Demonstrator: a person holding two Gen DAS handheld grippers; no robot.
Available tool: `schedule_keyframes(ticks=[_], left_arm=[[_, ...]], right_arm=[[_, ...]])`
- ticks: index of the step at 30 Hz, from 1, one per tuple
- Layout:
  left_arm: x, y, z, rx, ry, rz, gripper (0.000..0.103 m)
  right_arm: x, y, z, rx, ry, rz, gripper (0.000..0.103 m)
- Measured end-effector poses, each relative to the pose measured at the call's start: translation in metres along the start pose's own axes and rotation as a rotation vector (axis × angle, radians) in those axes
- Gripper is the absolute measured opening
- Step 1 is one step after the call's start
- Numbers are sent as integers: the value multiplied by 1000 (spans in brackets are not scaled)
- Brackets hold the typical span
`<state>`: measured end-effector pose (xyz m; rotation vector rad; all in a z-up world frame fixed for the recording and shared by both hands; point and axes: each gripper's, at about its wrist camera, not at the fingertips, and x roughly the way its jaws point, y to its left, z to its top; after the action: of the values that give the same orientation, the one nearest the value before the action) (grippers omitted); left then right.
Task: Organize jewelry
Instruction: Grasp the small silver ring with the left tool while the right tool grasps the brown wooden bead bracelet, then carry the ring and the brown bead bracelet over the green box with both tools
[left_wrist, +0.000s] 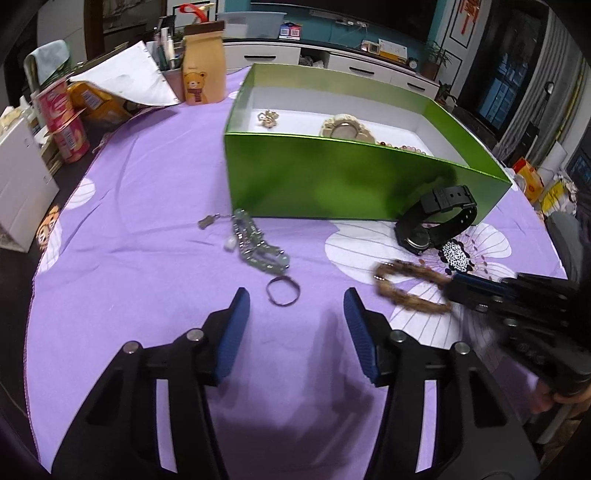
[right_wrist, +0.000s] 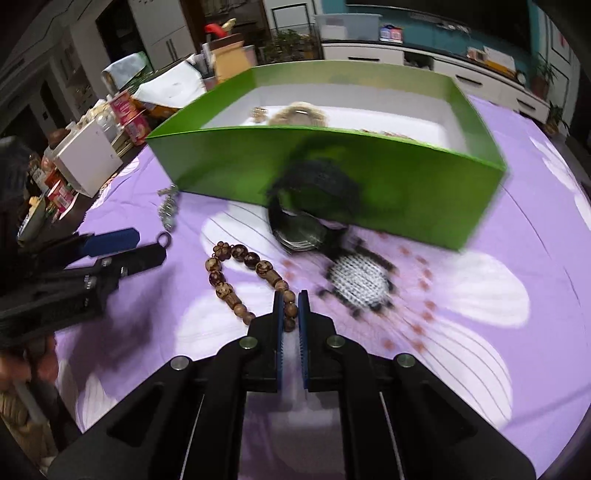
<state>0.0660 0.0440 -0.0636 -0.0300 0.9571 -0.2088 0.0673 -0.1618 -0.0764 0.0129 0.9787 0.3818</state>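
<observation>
A green box stands on the purple cloth and holds a gold brooch, a round framed piece and beads. My left gripper is open just short of a thin dark ring. A green and silver bracelet lies beyond it. A black watch lies against the box. My right gripper is shut on one end of a brown wooden bead bracelet, which trails on the cloth.
At the far left of the table are a bear-print paper bag, red snack cans, a white box and a silver sheet. The table edge runs along the left.
</observation>
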Motion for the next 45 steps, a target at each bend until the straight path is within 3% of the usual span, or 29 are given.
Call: schedule_keyframes(ticks=[5,9,12,28,45], left_arm=[[12,-2,1,23,16,14,39],[13,-3,2,43,3,22,36],[14,-3,2,59,0,44,20],[3,-7,-3,27,-11,7,19],[-44,-34,11,50,-104,-47,20]], right_arm=[[-16,-20,-14,32,-10,-1,7],[-21,-27,-20,51,-21,8,7],[-19,-27,-20,57,-23,17,7],[-35,-22,-17,40,-76,20,7],[-75,-14,-3,-9,-202,-9,7]])
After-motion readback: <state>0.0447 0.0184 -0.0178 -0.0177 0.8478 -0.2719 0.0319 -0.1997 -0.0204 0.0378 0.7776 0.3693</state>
